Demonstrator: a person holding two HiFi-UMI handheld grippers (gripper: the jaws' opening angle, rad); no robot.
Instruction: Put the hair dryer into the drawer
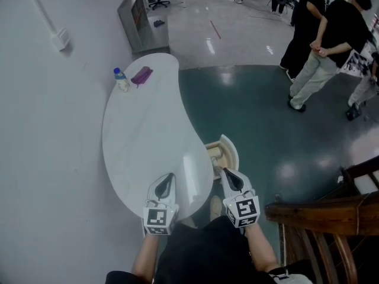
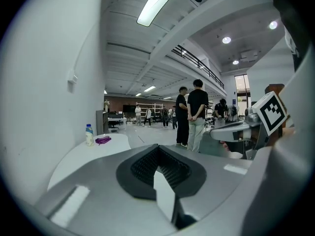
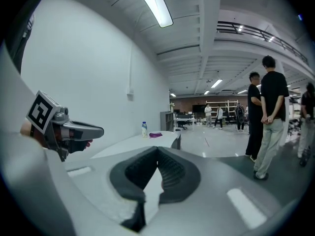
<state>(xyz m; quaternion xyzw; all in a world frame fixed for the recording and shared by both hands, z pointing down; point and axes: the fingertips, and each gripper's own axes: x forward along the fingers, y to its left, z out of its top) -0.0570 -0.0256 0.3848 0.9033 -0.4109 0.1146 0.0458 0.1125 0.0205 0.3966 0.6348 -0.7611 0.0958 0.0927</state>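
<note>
Both claws are up in front of me, low in the head view. The left claw (image 1: 169,179) is clenched with nothing in it, its ribbed pads meeting at the tip. The right claw (image 1: 229,174) is clenched and empty too.

The drawer (image 1: 232,148) matters most here. It stands pulled open at the right edge of the white tabletop (image 1: 142,141), just beyond the right claw's tip at 12 o'clock. The right claw is clearly the nearer one; from the left claw the drawer sits at about 2 o'clock.

I can't pin down the hair dryer for certain. A pale shape (image 1: 214,156) lies inside the open drawer, too small for me to name. At the tabletop's far end a purple thing (image 1: 141,76) lies just beside a small bottle (image 1: 121,80). It is well away from both claws, at 11 o'clock from the left one. Its long axis runs from about 7 to 1 o'clock in the head view.

If the pale shape is the dryer, it already lies in the drawer, and the drawer is open. If the purple thing is the dryer, the left claw is nearer, and it would meet the near, narrow end first.
</note>
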